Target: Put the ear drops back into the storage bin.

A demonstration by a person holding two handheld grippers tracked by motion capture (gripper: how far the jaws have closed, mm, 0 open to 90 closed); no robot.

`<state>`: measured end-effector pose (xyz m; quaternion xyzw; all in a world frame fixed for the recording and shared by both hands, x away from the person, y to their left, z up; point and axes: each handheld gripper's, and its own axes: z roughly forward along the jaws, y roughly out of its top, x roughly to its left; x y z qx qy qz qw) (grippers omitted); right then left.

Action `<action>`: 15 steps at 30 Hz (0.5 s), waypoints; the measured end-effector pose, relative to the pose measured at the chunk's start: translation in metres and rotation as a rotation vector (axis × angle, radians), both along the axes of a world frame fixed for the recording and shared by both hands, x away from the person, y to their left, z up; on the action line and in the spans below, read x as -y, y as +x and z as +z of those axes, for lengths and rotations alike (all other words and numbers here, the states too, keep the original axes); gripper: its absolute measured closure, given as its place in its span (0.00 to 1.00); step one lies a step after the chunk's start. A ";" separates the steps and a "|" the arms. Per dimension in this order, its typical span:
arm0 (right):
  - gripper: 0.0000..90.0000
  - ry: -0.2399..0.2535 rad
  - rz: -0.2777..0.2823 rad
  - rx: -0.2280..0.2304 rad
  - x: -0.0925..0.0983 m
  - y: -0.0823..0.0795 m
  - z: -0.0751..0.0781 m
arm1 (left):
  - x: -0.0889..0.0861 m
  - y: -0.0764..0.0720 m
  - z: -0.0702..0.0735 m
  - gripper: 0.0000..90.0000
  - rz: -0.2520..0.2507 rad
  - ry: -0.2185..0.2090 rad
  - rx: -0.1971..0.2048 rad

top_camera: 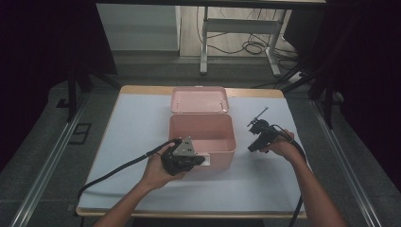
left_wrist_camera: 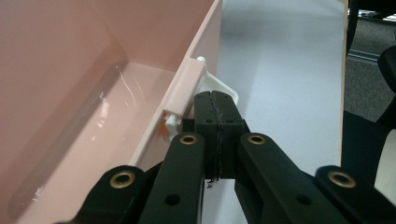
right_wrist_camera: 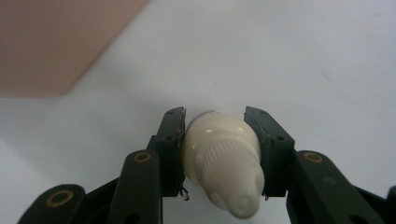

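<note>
high view: white table cover (top_camera: pixel 142 142), grey floor; left gripper (left_wrist_camera: pixel 217 116) pressed together, right gripper (right_wrist_camera: pixel 219 140) pinching cream bottle (right_wrist_camera: pixel 224 158).

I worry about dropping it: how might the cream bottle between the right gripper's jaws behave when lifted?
The cream bottle looks smooth and glossy, so it may slip. The right gripper pinches its rounded, tapering body, so it could squirt forward. Its round form would likely roll on the table.
</note>
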<state>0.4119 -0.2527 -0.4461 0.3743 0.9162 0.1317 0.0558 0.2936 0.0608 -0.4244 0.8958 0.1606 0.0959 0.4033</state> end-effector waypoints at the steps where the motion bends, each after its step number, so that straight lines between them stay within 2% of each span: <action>1: 0.67 0.003 0.005 0.007 0.000 -0.001 0.004 | 0.000 0.000 0.000 1.00 -0.001 0.002 0.001; 11: 0.67 0.040 0.037 0.043 -0.004 -0.010 0.036 | 0.000 0.000 0.000 1.00 0.002 -0.001 0.000; 15: 0.67 0.062 0.058 0.066 -0.007 -0.013 0.052 | 0.000 -0.001 -0.001 1.00 0.010 -0.015 -0.004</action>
